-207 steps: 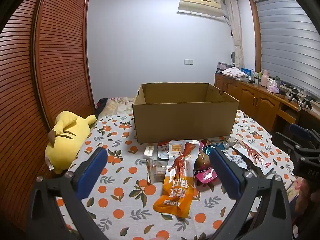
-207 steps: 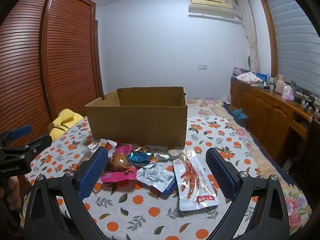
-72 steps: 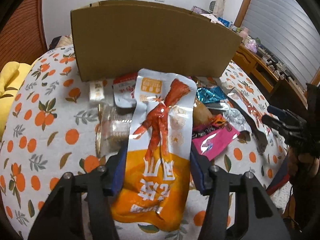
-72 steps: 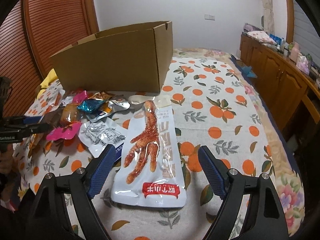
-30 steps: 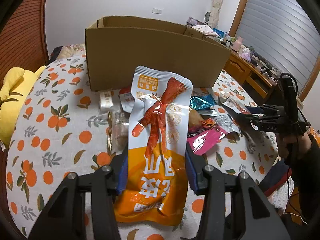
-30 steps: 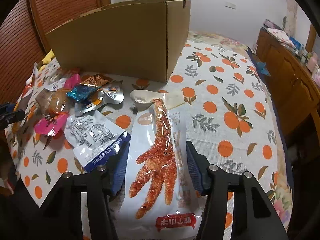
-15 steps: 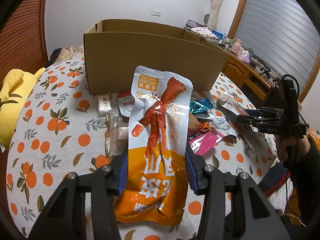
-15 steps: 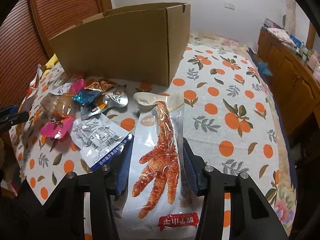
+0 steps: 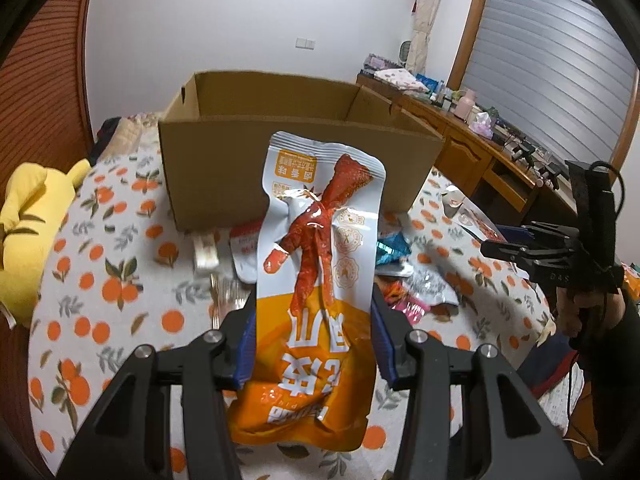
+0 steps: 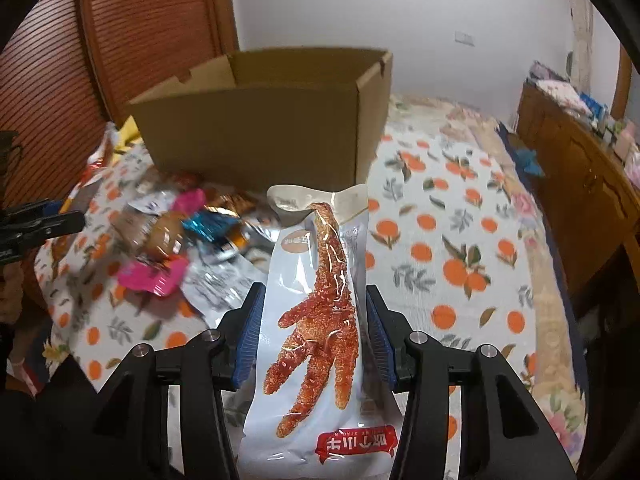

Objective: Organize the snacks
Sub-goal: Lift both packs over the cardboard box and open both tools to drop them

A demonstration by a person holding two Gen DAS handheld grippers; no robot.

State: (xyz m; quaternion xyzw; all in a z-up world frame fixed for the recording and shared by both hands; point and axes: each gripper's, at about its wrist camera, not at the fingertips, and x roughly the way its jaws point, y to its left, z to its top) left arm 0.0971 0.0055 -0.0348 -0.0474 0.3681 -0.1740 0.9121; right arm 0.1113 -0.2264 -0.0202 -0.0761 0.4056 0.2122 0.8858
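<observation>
Left gripper (image 9: 314,344): clamped on an orange chicken-foot pouch (image 9: 316,280), raised before the cardboard box (image 9: 280,152)
Right gripper (image 10: 314,340): clamped on a white chicken-foot pouch (image 10: 320,340), lifted
Loose snacks (image 10: 168,248): scattered on the orange-print cloth (image 10: 460,264) before the box

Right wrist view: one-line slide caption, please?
Right gripper holds a white chicken-foot packet before the open cardboard box.

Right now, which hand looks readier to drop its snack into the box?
Left, probably. Its tongs hold the orange packet facing the cardboard box squarely; the right tongs with the white packet face its corner.
</observation>
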